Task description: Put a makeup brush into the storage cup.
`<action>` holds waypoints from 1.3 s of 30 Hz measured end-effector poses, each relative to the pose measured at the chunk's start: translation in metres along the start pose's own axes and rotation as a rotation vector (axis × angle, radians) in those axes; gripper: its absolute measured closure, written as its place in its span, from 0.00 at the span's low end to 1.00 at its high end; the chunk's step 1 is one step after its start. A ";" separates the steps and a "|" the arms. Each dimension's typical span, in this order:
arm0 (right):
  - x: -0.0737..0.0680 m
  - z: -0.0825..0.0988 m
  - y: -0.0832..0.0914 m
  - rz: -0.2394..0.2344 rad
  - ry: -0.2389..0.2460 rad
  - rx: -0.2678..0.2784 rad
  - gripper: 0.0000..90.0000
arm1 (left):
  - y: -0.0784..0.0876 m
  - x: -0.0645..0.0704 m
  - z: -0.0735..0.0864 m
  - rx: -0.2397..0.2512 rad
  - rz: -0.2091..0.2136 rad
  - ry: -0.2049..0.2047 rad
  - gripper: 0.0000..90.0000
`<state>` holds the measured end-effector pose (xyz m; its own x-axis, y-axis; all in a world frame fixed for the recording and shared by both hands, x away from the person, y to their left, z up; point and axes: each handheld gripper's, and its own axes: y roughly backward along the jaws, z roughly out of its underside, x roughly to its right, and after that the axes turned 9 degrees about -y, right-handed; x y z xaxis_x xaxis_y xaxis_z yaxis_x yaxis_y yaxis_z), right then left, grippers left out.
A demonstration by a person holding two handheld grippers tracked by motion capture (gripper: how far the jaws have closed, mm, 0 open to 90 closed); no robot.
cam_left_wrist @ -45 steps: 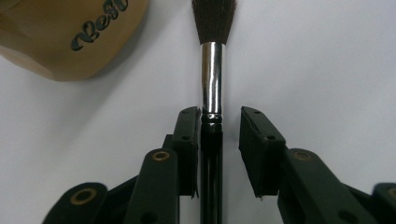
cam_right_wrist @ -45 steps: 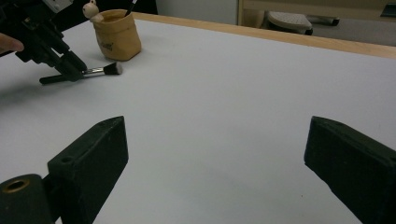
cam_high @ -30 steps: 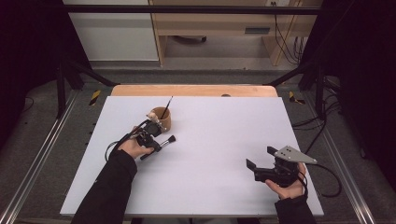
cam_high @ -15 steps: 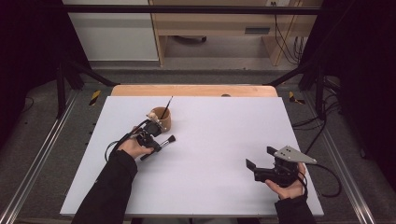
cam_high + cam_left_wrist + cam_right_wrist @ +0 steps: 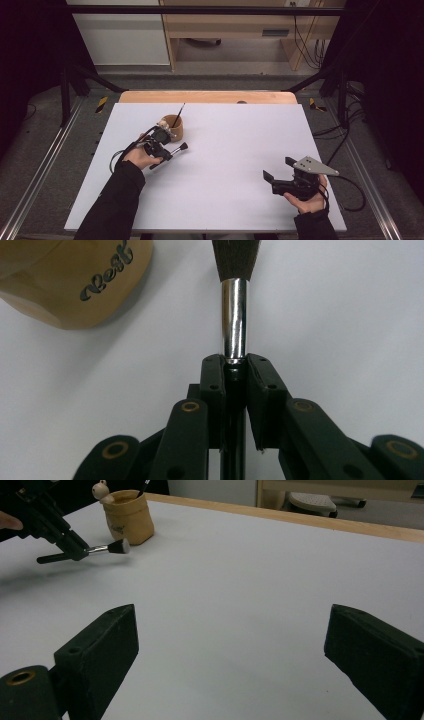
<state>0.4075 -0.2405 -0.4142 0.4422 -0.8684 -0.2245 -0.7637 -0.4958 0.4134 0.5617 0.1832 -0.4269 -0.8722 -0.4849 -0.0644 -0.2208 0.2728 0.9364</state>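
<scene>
1. Left gripper (image 5: 167, 151): jaws clamped on the black handle of a makeup brush (image 5: 234, 315), just behind its silver ferrule; judged a carry grip.
2. The brush is held near the white table (image 5: 240, 150), just beside the tan holder cup (image 5: 172, 127). Long axis lies roughly level, bristles pointing away from the hand and right of the cup.
3. Right gripper (image 5: 230, 645): jaws wide apart, nothing between them, resting well apart, probably on standby.

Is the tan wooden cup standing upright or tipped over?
Upright: the tan wooden cup stands with its mouth up, a thin brush leaning inside.
</scene>
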 end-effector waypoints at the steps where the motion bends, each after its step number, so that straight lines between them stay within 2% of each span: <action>1: 0.000 0.000 0.000 0.001 0.002 0.000 0.09 | 0.001 0.000 0.000 0.004 -0.004 -0.006 0.87; 18: -0.001 0.000 0.000 0.000 0.000 0.001 0.09 | 0.032 0.014 0.003 0.130 -0.051 -0.020 0.88; 25: 0.000 0.000 0.000 0.001 0.000 0.000 0.09 | 0.041 0.018 0.005 0.152 -0.065 -0.030 0.88; 31: 0.000 0.000 0.000 0.001 0.002 0.002 0.09 | 0.049 0.021 0.007 0.189 -0.080 -0.022 0.88; 39: 0.000 -0.001 0.001 -0.001 -0.002 0.004 0.09 | 0.057 0.028 0.010 0.277 -0.104 0.004 0.88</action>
<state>0.4071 -0.2409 -0.4134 0.4417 -0.8680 -0.2268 -0.7655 -0.4965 0.4094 0.5202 0.1938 -0.3784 -0.8368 -0.5255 -0.1535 -0.4204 0.4372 0.7951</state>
